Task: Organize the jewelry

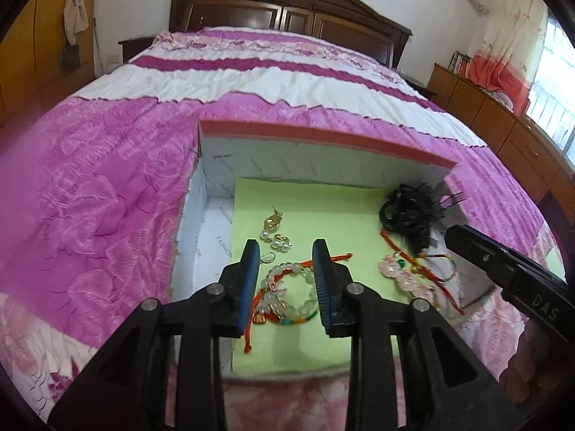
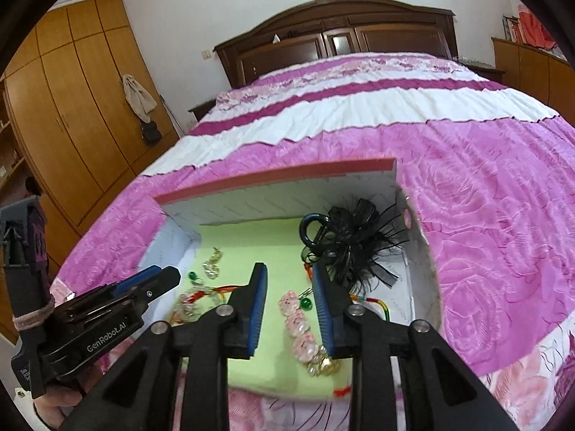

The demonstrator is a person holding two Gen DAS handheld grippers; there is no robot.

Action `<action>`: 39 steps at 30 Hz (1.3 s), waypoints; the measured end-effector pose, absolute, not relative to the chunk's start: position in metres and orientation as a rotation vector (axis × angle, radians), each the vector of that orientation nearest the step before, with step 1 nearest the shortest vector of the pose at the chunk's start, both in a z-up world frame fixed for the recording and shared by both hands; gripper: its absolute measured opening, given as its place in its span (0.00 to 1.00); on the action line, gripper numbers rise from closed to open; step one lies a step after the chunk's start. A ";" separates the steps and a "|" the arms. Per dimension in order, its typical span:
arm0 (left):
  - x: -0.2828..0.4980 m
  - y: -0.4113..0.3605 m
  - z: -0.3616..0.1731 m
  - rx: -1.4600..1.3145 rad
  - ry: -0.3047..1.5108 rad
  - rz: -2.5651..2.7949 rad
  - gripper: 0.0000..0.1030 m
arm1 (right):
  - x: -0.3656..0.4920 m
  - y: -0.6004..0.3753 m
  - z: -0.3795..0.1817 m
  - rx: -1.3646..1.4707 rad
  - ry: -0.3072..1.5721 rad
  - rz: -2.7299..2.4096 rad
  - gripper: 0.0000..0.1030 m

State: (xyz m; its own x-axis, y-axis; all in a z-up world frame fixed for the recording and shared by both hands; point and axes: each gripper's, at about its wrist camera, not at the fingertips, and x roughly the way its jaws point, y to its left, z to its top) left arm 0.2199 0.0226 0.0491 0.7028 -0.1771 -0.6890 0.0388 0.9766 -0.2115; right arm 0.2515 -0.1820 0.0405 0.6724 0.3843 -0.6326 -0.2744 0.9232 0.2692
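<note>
Both tools hovering over the jewelry box, nothing picked up yet

Left tool (image 1: 287, 251) is spread over the pale bead bracelet (image 1: 287, 287), right tool (image 2: 289, 276) spread over the pink bead bracelet (image 2: 300, 323), all inside the box (image 1: 323, 136) on the bed (image 1: 107, 179). Those red cords look tangled, so lifting one could probably drag its neighbours along.

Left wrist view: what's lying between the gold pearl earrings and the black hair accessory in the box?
Nothing. In the left wrist view, only bare green liner runs from the gold pearl earrings to the black hair accessory.
</note>
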 end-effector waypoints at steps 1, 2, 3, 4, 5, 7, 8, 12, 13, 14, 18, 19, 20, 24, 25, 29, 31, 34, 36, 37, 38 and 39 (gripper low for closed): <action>0.216 0.022 0.053 -0.183 0.774 -0.121 0.23 | 0.246 -0.183 0.044 0.155 0.735 0.375 0.31; 0.213 0.022 0.055 -0.181 0.768 -0.121 0.24 | 0.241 -0.183 0.047 0.151 0.726 0.376 0.31; 0.208 0.022 0.059 -0.177 0.760 -0.122 0.24 | 0.236 -0.184 0.051 0.147 0.714 0.376 0.32; 0.202 0.021 0.064 -0.174 0.749 -0.123 0.25 | 0.230 -0.185 0.054 0.144 0.703 0.376 0.32; 0.198 0.020 0.066 -0.173 0.741 -0.122 0.27 | 0.225 -0.186 0.056 0.142 0.694 0.376 0.34; 0.188 0.019 0.071 -0.172 0.723 -0.114 0.31 | 0.212 -0.188 0.061 0.140 0.668 0.376 0.38; 0.183 0.018 0.072 -0.170 0.715 -0.109 0.33 | 0.206 -0.188 0.063 0.138 0.658 0.373 0.40; 0.167 0.015 0.074 -0.166 0.698 -0.101 0.35 | 0.183 -0.191 0.067 0.128 0.624 0.365 0.43; 0.162 0.013 0.073 -0.165 0.693 -0.095 0.35 | 0.176 -0.191 0.067 0.123 0.612 0.361 0.47; 0.158 0.012 0.072 -0.163 0.690 -0.091 0.36 | 0.171 -0.192 0.068 0.119 0.601 0.357 0.52; 0.143 0.009 0.064 -0.157 0.672 -0.074 0.37 | 0.154 -0.197 0.065 0.106 0.569 0.331 0.57; 0.140 0.009 0.062 -0.157 0.667 -0.068 0.38 | 0.151 -0.199 0.063 0.105 0.569 0.326 0.59; 0.138 0.008 0.060 -0.156 0.663 -0.063 0.38 | 0.149 -0.200 0.061 0.104 0.567 0.321 0.60; 0.130 0.004 0.053 -0.131 0.633 -0.035 0.41 | 0.142 -0.205 0.051 0.090 0.557 0.296 0.62; 0.129 0.003 0.051 -0.121 0.627 -0.030 0.42 | 0.141 -0.207 0.048 0.097 0.559 0.295 0.62; 0.125 -0.003 0.043 -0.100 0.621 -0.019 0.43 | 0.139 -0.211 0.036 0.108 0.556 0.275 0.63; 0.125 -0.004 0.039 -0.095 0.625 -0.012 0.44 | 0.138 -0.210 0.030 0.086 0.547 0.258 0.63; 0.125 -0.005 0.034 -0.092 0.634 -0.006 0.44 | 0.135 -0.207 0.023 0.061 0.544 0.250 0.63; 0.124 -0.006 0.032 -0.088 0.633 -0.002 0.45 | 0.134 -0.206 0.020 0.050 0.539 0.247 0.63; 0.124 -0.007 0.031 -0.086 0.634 0.000 0.45 | 0.133 -0.205 0.019 0.045 0.536 0.244 0.64; 0.124 -0.008 0.030 -0.085 0.634 0.001 0.45 | 0.133 -0.204 0.018 0.042 0.535 0.244 0.64; 0.124 -0.008 0.030 -0.085 0.633 0.003 0.46 | 0.133 -0.204 0.016 0.041 0.537 0.244 0.64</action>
